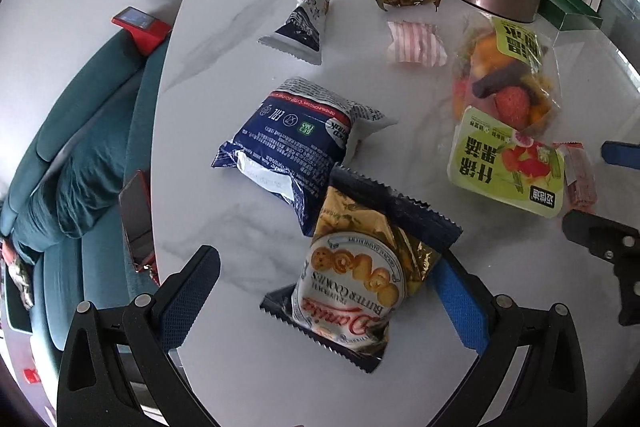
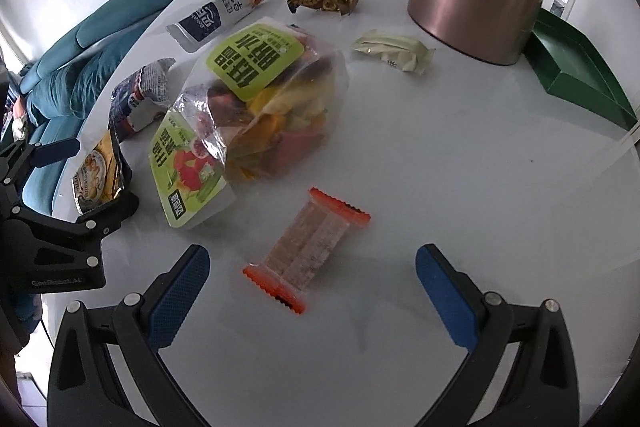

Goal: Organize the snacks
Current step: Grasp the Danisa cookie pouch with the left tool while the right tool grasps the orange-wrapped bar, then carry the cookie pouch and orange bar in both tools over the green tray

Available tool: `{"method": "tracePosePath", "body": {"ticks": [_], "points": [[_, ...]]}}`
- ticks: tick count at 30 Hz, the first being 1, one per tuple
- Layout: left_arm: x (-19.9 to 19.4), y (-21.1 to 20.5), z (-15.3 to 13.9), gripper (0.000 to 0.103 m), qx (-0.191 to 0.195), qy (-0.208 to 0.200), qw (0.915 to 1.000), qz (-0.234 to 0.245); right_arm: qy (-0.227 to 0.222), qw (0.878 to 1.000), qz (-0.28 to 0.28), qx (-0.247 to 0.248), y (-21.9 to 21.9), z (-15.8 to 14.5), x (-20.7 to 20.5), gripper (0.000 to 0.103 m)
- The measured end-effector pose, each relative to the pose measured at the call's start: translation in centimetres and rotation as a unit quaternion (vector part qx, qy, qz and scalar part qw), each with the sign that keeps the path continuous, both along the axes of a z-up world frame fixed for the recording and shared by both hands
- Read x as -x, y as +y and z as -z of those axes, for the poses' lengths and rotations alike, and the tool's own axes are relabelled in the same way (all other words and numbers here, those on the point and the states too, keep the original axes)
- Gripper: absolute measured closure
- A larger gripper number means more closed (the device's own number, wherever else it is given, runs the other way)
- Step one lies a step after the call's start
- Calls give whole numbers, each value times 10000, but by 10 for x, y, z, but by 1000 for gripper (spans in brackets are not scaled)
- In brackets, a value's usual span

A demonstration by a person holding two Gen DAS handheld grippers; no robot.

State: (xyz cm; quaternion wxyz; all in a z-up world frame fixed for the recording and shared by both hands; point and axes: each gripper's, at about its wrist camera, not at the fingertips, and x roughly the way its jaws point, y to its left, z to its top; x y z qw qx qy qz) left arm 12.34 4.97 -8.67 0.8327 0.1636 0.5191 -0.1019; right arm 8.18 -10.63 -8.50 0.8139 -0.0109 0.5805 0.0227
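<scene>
My left gripper (image 1: 328, 279) gapes wide around the butter cookie pack (image 1: 348, 283), gripping nothing. My right gripper (image 2: 312, 267) is equally wide over the orange-ended wafer pack (image 2: 306, 251). Mid-table (image 2: 440, 167), the clear bag (image 2: 256, 107) holds dried fruit; the green tray (image 2: 580, 75) sits at the far right edge.

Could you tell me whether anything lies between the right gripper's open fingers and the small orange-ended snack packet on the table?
Nothing visible does. The right gripper is open, and the orange-ended packet lies flat on bare table between its fingers. The fruit crisps bag sits beyond it to the left, apart from the packet.
</scene>
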Motion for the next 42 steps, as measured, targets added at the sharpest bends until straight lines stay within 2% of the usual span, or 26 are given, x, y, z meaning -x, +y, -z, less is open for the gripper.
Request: {"method": "tracePosePath", "body": {"ticks": [6, 7, 8, 10, 11, 13, 14, 15, 18, 26, 35, 42], "points": [[-12, 12, 2, 1, 358, 453, 9981, -196, -40, 9999, -19, 160, 2, 0, -3, 0], [-13, 14, 2, 1, 403, 499, 9977, -219, -72, 9997, -21, 213, 1, -1, -3, 2], [-14, 16, 2, 1, 435, 524, 9974, -241, -99, 9997, -24, 238, 0, -2, -3, 9], [-12, 18, 2, 1, 450, 501, 9973, -276, -126, 9996, -24, 238, -2, -4, -2, 41], [-11, 18, 1, 5, 457, 467, 9975, -257, -140, 9996, -24, 234, -4, -4, -2, 51], [-6, 15, -2, 26, 658, 478, 9966, -153, -115, 9998, -43, 170, -8, -6, -1, 98], [-5, 14, -5, 41, 692, 457, 9965, -122, -119, 9998, -42, 145, -11, -7, -1, 103], [-3, 12, -8, 60, 721, 434, 9964, -68, -117, 9999, -49, 109, -13, -7, -1, 103], [-1, 6, -10, 67, 720, 410, 9965, -48, -120, 9999, -88, 43, -17, -8, 0, 103], [3, 9, -15, 69, 859, 375, 9952, -272, -149, 9995, -179, -210, -28, -10, 1, 103], [26, 2, -40, 69, 1208, 264, 9901, -669, -379, 9969, -529, -444, -36, -34, 13, 103], [51, -48, -73, 69, 1254, 180, 9904, -551, -401, 9926, -876, -737, -68, -55, 31, 103]]}}
